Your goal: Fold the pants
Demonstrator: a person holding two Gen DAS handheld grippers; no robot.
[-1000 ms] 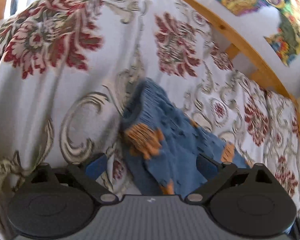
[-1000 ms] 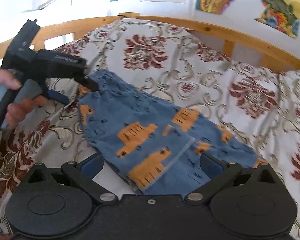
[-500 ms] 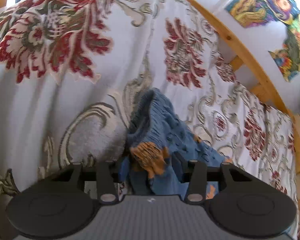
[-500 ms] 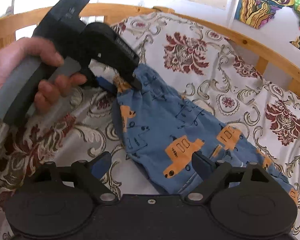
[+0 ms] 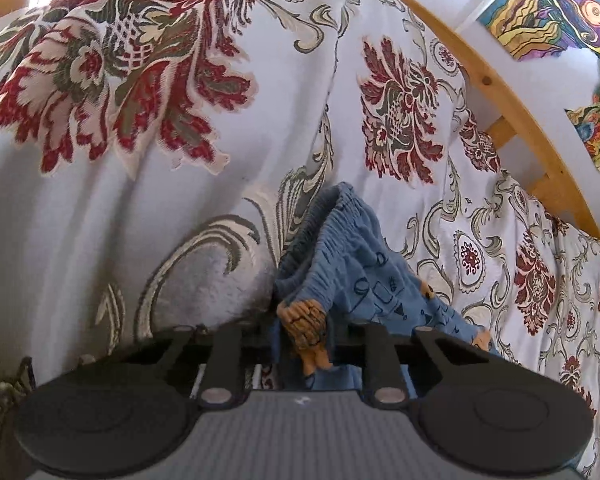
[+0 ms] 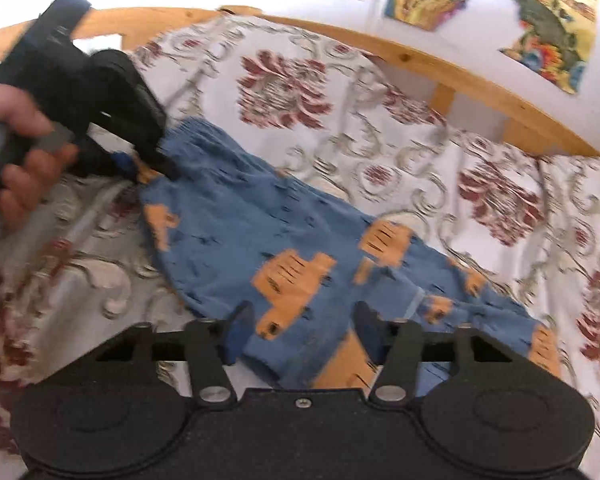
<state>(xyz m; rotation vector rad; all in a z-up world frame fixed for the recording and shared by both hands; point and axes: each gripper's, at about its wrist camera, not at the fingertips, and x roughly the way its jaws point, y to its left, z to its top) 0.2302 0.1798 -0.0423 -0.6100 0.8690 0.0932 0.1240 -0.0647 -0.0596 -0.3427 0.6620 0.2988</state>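
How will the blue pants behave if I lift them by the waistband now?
The pants will probably drape and sag: the cloth already bunches where the left gripper pinches the waistband. They look thin and small, so likely light. The legs trail toward the right gripper, whose open fingers straddle the cloth, so they may drag over the bedspread.

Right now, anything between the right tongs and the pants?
Nothing visible. The right tongs are partly open, with a fold of the blue pants already between the pads. The left tongs are shut on the waistband end. Only the floral bedspread lies around the pants.
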